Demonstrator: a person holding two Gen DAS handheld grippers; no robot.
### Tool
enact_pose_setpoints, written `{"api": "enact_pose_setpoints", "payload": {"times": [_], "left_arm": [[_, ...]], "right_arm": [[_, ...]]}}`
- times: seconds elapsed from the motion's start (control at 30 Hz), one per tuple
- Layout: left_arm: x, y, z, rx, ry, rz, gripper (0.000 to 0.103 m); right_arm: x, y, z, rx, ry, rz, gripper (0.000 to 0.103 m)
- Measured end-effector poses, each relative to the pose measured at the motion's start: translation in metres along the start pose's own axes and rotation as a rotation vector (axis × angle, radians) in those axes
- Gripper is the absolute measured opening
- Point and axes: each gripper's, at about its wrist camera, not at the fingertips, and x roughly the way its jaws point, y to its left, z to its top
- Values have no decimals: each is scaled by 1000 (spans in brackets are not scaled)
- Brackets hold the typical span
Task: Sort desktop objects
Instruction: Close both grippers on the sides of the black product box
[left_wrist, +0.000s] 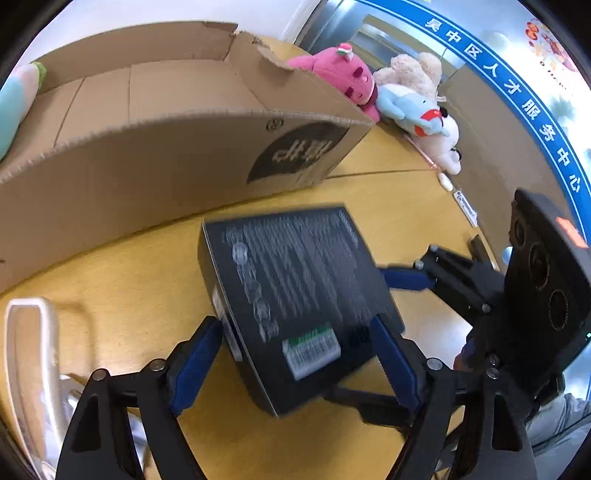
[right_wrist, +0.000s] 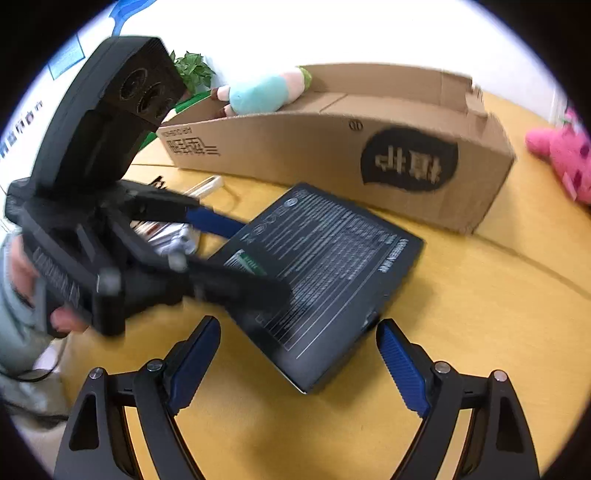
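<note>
Black box (left_wrist: 295, 295) flat on the worktop (left_wrist: 129, 295), near end lying between the jaws of the left gripper (left_wrist: 295, 325), far end pointing away from them toward the cardboard carton (left_wrist: 147, 166) beyond the tips. Left jaws set wide, one blue pad just beside each long side of the box; cannot tell whether pressing or barely off. Right gripper (right_wrist: 298, 324) spread wide too, holding nothing, with one corner of the box poking in between its jaws and touching neither pad.

Probably the step in hand: getting a firm grip on the box, ready for a lift over the carton wall. Close the left jaws squarely on the two long sides, pads flat against the cardboard rather than riding up on the top edge. Grip low on the sides to guard against a slip on the smooth surface. Expect some droop at the far end, gripped this close to one end; bring the right jaws onto the free corner for support before lifting. Raise level, clear the carton's near wall, and steer wide of the pink plush (left_wrist: 332, 70) far beyond the jaws to the right.
</note>
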Motion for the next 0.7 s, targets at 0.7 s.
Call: {"api": "enact_pose_setpoints", "payload": {"times": [0.7], "left_arm": [[-49, -10, -3, 7, -121, 30, 68]], "right_arm": [[-30, 18, 14, -23, -96, -67, 87]]}}
